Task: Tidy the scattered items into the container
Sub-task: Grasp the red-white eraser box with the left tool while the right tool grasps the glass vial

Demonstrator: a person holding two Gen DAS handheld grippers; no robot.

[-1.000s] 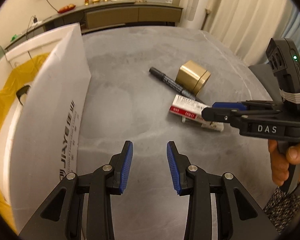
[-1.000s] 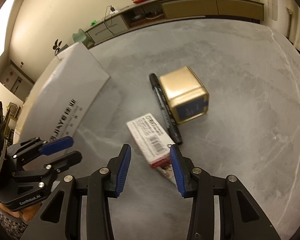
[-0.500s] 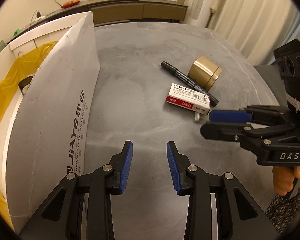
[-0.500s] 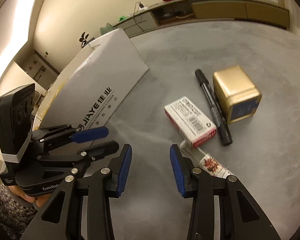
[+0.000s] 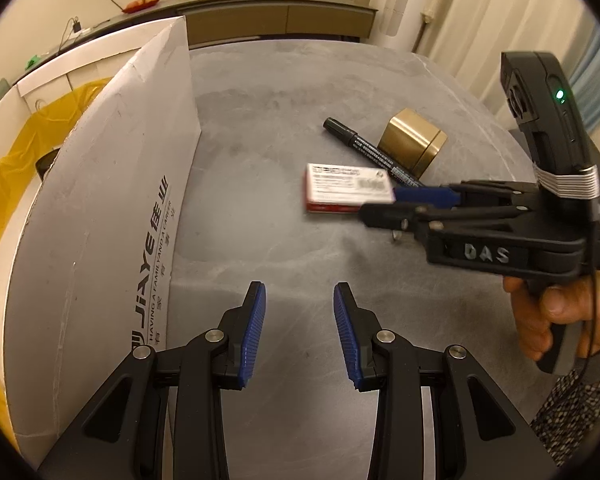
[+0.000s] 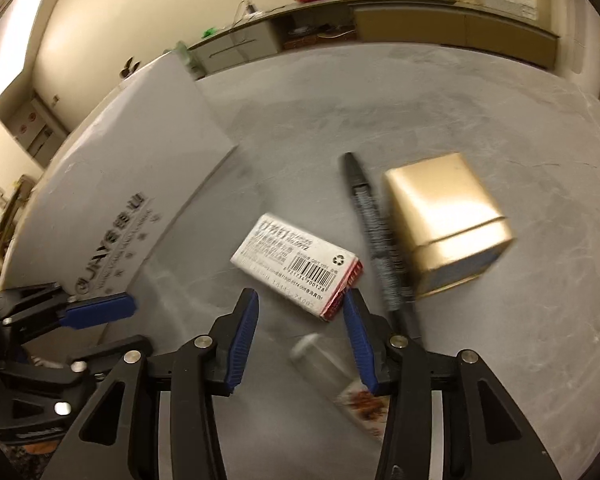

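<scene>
Right gripper [image 6: 298, 338], jaws just opening and nothing pinched, drops over the clear bottle [image 6: 332, 376], which lies between its pads, the carton [image 6: 296, 264] at twelve o'clock. Straddle the bottle square before squeezing; it may roll. Left gripper [image 5: 299, 334] hangs spread, empty, box [image 5: 100, 216] at nine o'clock.

Warm dim light, fisheye-bent edges — motion blur (right view).
</scene>
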